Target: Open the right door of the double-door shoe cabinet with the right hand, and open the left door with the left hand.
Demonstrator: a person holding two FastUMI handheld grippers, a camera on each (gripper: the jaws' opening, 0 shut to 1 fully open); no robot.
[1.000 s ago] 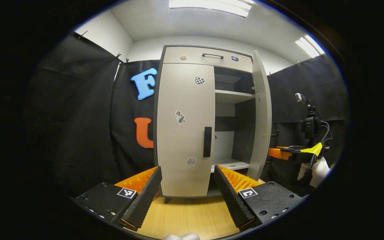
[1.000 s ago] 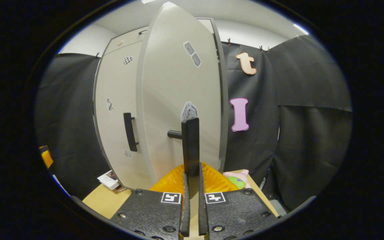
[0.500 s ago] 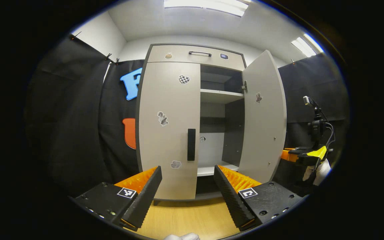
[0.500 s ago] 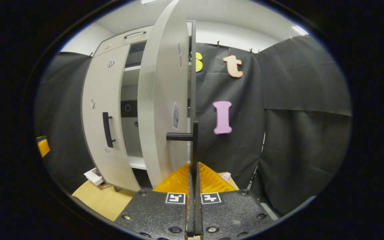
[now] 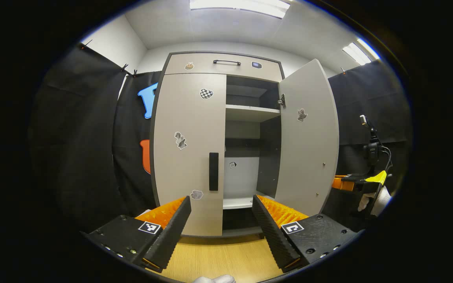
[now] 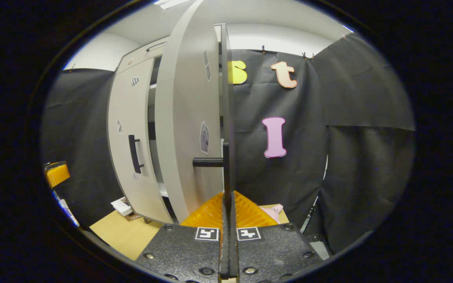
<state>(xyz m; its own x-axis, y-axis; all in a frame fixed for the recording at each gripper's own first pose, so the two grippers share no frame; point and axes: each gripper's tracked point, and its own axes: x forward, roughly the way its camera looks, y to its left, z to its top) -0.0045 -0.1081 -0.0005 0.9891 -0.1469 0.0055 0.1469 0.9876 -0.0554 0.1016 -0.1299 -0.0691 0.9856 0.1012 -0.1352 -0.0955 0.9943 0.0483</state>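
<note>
Your left gripper (image 5: 221,220): fingers spread wide apart, holding nothing, hanging in front of the shoe cabinet (image 5: 220,63) and well short of it
Your right gripper (image 6: 226,220): fingers pressed together on the right door handle (image 6: 225,169), which stands upright between them; in the left gripper view you can see this gripper (image 5: 358,182) far off at the right, beside the open door's edge
Right door (image 5: 309,137): swung well open; the left gripper view shows you its inner face with 1 sticker on it, and the right gripper view shows its outer face (image 6: 189,118) at a steep angle
Left door (image 5: 189,145): shut flat against the cabinet, with 4 stickers on its front
Left door handle (image 5: 213,171): a dark upright bar near the door's inner edge, untouched, above and between your left gripper's fingers as the left gripper view frames it
Inside the cabinet: 2 pale shelves, 1 high (image 5: 252,113) and 1 low (image 5: 242,202), against a dark back
Drawer front (image 5: 222,65): across the top of the cabinet, with a dark handle and 2 stickers
Floor (image 5: 218,257): light wood under the cabinet
Small flat packet (image 6: 121,205): on the floor near the cabinet's foot, in the right gripper view
</note>
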